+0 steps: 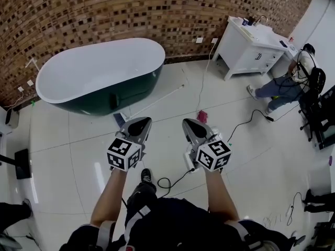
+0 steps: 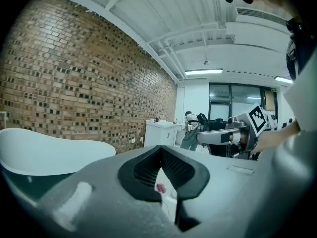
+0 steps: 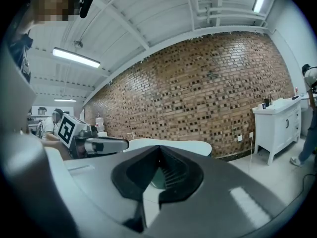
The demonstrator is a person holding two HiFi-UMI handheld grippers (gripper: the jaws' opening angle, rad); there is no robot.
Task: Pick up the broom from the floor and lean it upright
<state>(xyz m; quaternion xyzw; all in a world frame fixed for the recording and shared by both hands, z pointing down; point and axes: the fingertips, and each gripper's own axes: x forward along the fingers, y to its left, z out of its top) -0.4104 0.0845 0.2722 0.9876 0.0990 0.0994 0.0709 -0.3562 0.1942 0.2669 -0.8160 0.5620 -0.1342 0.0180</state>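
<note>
Left gripper [image 1: 139, 124]: jaws together, nothing between them.
Right gripper [image 1: 192, 126]: jaws together, empty.
Broom [image 1: 155, 102]: lay flat on the floor [image 1: 73, 145] beside the bathtub [image 1: 99, 69] — ahead of both grippers, untouched.

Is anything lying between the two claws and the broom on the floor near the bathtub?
Nothing visible does. The broom lies on the floor just ahead of the left claw and the right claw. A small pink thing lies by the right claw's tip, to the side of the handle, not across the path.
</note>
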